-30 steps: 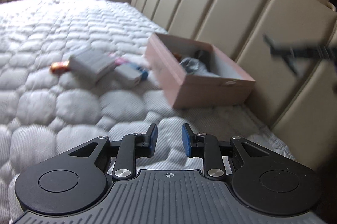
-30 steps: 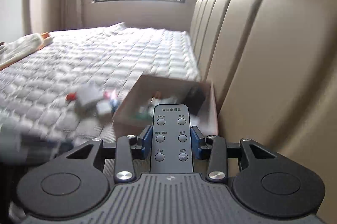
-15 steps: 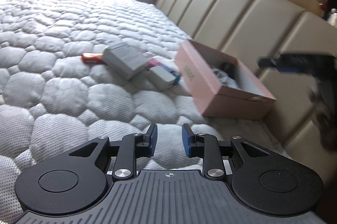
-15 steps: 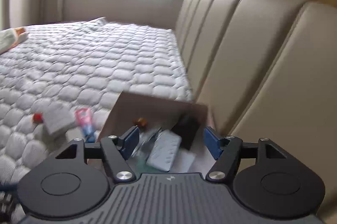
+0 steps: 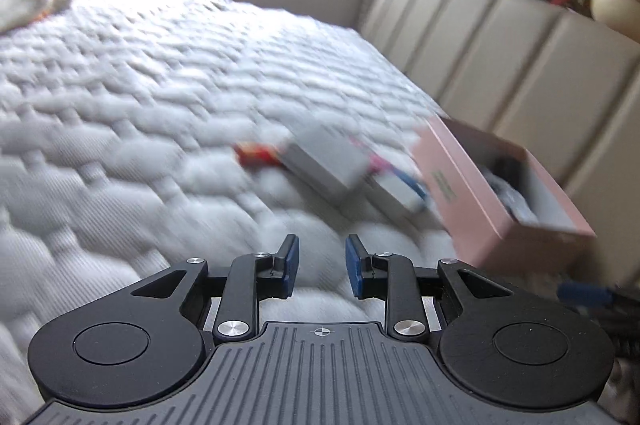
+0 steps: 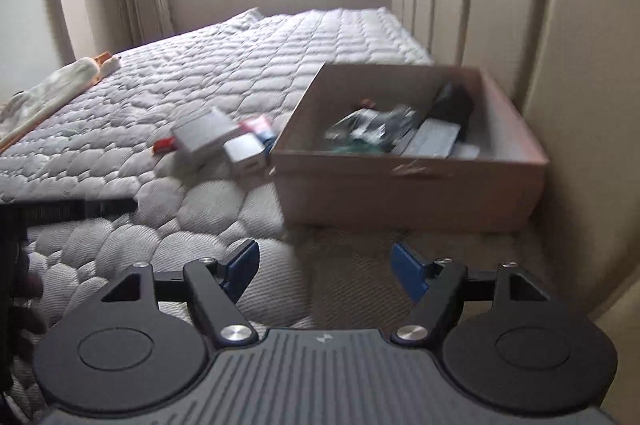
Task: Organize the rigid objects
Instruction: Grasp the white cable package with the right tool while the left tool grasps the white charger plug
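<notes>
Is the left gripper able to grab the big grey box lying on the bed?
Probably yes. The left gripper is empty, its fingers slightly apart, and only bare quilt lies before the grey box. It may need to open wider first.

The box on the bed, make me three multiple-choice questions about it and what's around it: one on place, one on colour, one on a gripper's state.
1. Where does the box sit?
A. against the headboard
B. under the window
C. on the floor

2. What colour is the box from the left wrist view?
A. green
B. pink
C. black

3. How is the right gripper?
A. shut on a remote
B. shut, empty
C. open, empty

Answers: 1 A, its far side meets the padded headboard. 2 B, its outer wall shows pink. 3 C, the jaws stand wide apart with only mattress between them.
</notes>
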`<state>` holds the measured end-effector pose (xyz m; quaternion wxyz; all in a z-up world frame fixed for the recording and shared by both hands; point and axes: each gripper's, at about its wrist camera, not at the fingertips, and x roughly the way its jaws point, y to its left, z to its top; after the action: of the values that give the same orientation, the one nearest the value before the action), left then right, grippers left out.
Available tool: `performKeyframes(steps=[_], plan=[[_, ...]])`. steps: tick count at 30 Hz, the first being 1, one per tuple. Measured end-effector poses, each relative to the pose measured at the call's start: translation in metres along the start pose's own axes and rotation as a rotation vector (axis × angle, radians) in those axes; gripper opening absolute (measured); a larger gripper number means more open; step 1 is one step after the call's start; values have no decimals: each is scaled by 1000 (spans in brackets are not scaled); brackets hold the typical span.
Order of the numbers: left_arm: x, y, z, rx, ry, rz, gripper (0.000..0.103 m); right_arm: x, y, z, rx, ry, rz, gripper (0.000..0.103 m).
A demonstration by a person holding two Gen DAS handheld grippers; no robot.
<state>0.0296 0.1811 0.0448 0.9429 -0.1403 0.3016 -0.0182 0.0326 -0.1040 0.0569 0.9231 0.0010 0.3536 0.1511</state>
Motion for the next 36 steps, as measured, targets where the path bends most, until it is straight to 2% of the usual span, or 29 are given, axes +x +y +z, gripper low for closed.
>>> performKeyframes(steps=[3,5,6,9,14,17,19,23,25,28,30,34,36], plan=[[-4,19,21,-13,-90,98,28,5,12,12,-41,6,19,74],[-7,34,25,-64,-135,144,28,5,22,30,-60,-6,50,74],[-6,42,25,-94,-131,146,28,6,27,41,-60,-8,69,74],[0,59,25,-158,-48,128,28,22,43,85,-36,32,139,80],[-7,72,24,-205,-46,133,28,93,86,142,-73,135,208,84],[-9,73,23,-190,-47,162,28,140,121,148,-205,155,185,84],[-7,75,23,-196,-28,153,28,167,136,145,-282,181,161,84],[-7,72,25,-189,-23,125,28,205,141,139,-298,268,147,84],[-7,70,26,-180,-25,124,28,213,139,135,-296,303,152,81],[-6,71,24,-184,-14,120,28,205,136,131,-283,296,147,70],[-4,70,23,-176,-8,125,28,188,133,131,-264,283,170,70],[2,65,20,-147,12,105,28,127,125,127,-255,228,227,70],[4,59,18,-117,20,74,28,88,114,118,-259,193,223,70]])
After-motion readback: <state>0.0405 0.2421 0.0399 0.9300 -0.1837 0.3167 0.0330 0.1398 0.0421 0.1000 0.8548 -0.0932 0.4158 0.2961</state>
